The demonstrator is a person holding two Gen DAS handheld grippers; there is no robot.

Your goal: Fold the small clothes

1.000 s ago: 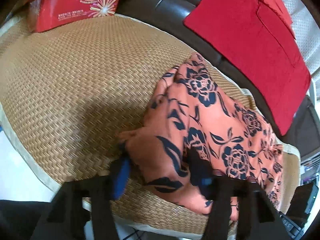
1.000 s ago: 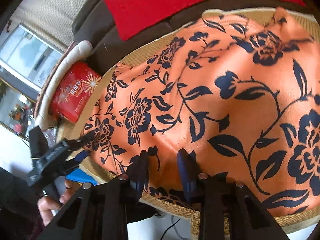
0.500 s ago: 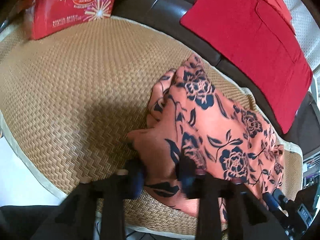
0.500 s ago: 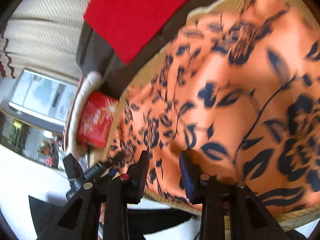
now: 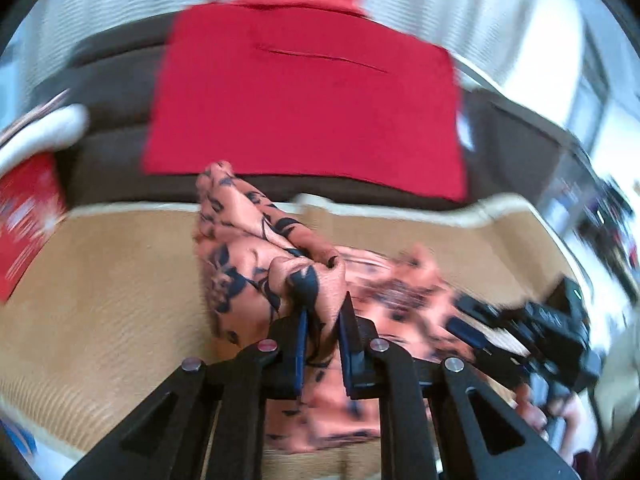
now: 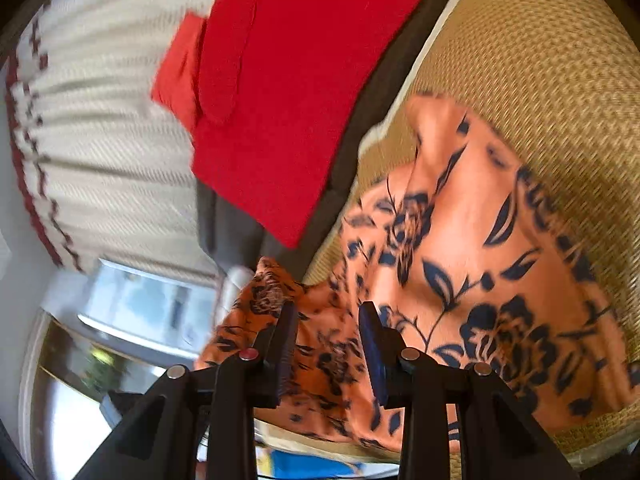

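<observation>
Fabric bunched between the narrow jaws of the left gripper, which were closing on a raised fold of the orange flowered garment, and the pinched corner stood up off the woven mat while the rest of the cloth trailed down to the right. On the other side, the right gripper held its jaws part-way apart with the same garment's edge running between them; in its own view the cloth looked gathered there, yet whether the pads truly pressed it could not be told through the blur. Most of the garment lay on the mat, in front of the dark sofa back draped with a red cloth, and a red box sat at the mat's far left. The step seemed to be lifting one edge to carry it over the rest for a fold. To do it well, both corners probably wanted raising together and level, so the cloth hung taut between them without twisting. The left grip appeared to hold a thick wad, not a single edge, so a gentle shake might have let the spare layers drop. Laying the edge down slowly, lined up with the opposite hem, would likely have kept the slippery cloth from sliding off the mat's front.
</observation>
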